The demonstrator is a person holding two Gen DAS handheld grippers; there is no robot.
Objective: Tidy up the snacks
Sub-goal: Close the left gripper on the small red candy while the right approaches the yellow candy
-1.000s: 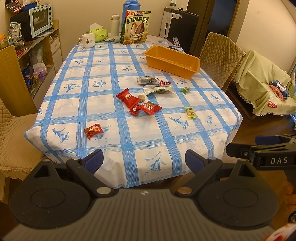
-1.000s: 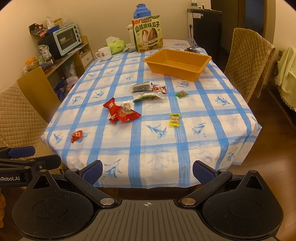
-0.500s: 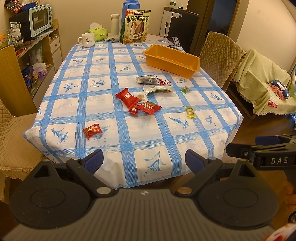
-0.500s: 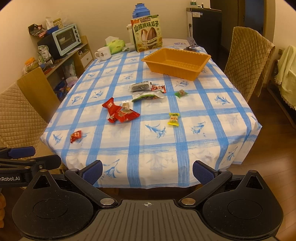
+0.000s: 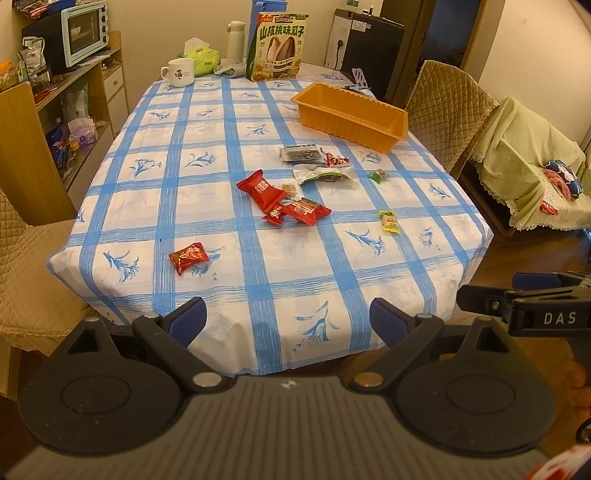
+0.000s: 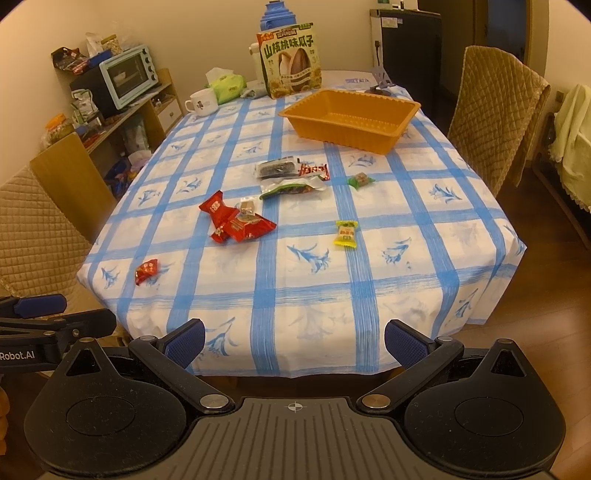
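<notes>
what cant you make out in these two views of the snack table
- Orange tray floor: left wrist view, hidden by its near wall.
- Small tan snack: both views, too small to read, partly tucked behind the red packets.
- Right gripper body: left wrist view, cut off by the right edge.
- Table's near edge: hidden under the tablecloth.

A: Room? Cream walls, warm yellow light, brown wood floor (image 6: 546, 295) lower right

B: Furniture?

A: Table with blue-check cloth (image 5: 258, 258) center frame; quilted tan chairs: one right (image 6: 495, 122), one left edge (image 6: 33, 229)

B: Upper left?

A: Wood shelf unit (image 5: 88, 99) with mint toaster oven (image 5: 83, 31) on top. Far right, sofa under green cover (image 5: 524, 158)
</notes>
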